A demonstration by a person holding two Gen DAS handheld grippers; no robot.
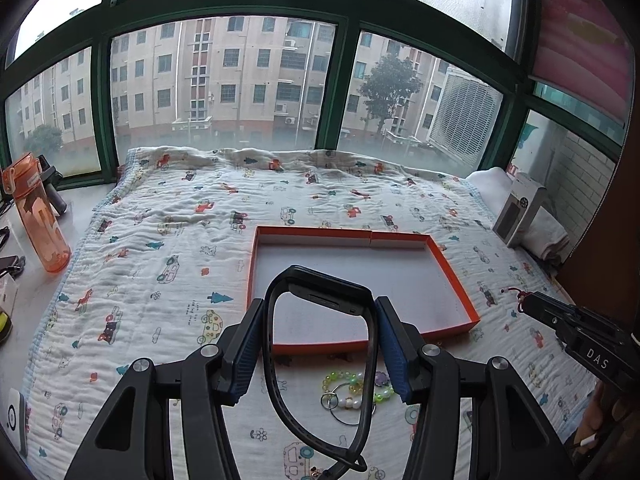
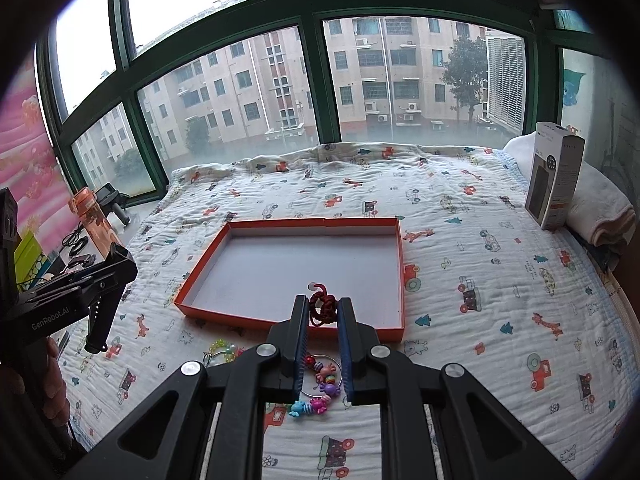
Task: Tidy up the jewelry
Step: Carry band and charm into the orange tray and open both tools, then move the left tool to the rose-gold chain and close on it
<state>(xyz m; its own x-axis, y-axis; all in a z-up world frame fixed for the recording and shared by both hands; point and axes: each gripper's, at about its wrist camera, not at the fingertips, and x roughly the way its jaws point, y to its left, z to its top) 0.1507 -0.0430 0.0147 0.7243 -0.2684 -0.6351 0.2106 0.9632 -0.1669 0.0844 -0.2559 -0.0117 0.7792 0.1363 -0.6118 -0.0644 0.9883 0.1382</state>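
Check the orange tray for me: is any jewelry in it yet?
No. In the right wrist view the orange tray shows only its bare white floor, while the red knotted cord bracelet sits in the right gripper.

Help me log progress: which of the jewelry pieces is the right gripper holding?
The dark red braided cord bracelet, pinched between the right gripper fingers. The black watch band is in the left gripper; beaded pieces lie on the blanket.

A green-framed window (image 1: 224,80) fills 12 o'clock, grey daylight and apartment blocks (image 2: 372,76) beyond; a printed quilt (image 1: 168,240) spreads below, pink curtain (image 2: 28,152) at 9 o'clock.
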